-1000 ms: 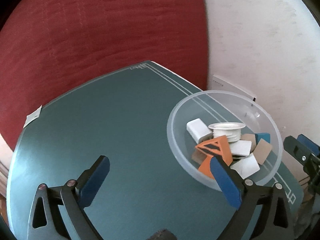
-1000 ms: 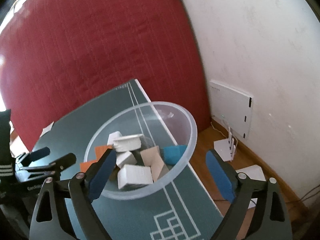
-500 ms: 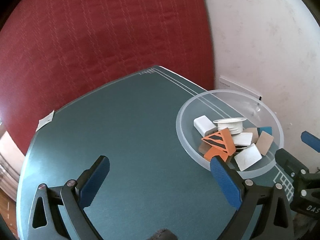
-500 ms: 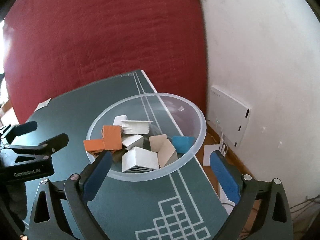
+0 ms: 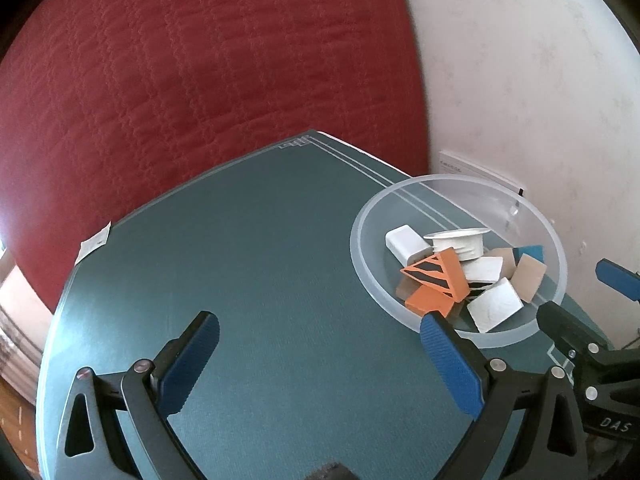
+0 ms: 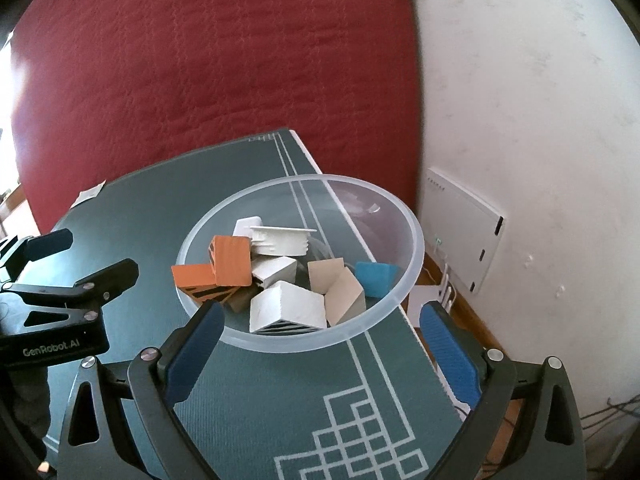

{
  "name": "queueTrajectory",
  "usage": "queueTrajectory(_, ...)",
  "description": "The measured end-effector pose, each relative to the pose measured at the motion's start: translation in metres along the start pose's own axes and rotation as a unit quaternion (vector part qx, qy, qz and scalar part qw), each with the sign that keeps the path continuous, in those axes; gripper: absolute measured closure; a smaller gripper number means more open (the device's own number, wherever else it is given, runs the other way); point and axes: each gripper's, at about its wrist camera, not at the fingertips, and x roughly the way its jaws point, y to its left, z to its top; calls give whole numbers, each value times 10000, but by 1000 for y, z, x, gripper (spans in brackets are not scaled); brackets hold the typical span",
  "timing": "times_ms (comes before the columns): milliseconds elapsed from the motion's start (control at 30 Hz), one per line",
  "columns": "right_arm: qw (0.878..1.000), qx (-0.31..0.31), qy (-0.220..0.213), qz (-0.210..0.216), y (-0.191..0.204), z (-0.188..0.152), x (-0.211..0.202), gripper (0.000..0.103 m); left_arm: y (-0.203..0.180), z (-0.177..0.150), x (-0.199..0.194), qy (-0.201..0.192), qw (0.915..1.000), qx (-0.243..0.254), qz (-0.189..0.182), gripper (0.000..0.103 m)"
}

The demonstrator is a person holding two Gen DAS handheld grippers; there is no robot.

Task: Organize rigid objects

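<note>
Red quilted fabric backs a dark green patterned mat [image 6: 280, 380] that covers the table beside a white wall. At the right edge of the mat stands a translucent round plastic bowl [image 6: 412, 236] holding the rigid objects: orange blocks with black stripes [image 6: 230, 258], white blocks [image 6: 286, 306], tan blocks [image 6: 340, 288], a blue block [image 6: 376, 276] and a white flanged plastic cap [image 6: 280, 238].

The left gripper [image 5: 320, 356] hovers over bare mat, jaws wide apart, holding nothing. The right gripper [image 6: 316, 338] sits just near of the bowl, jaws wide apart and empty.

Risks:
- The bowl sits close to the table edge; a push from a jaw is likely to slide it off.
- The pieces lie loosely heaped; gripping one may tip its neighbours.
</note>
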Motion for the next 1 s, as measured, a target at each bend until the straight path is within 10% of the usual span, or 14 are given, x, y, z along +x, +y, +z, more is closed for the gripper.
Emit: queueTrajectory(1000,10000,-7,26,-14,2,-2,-1,4,-7,-3,0,94,9999,78,-19,1)
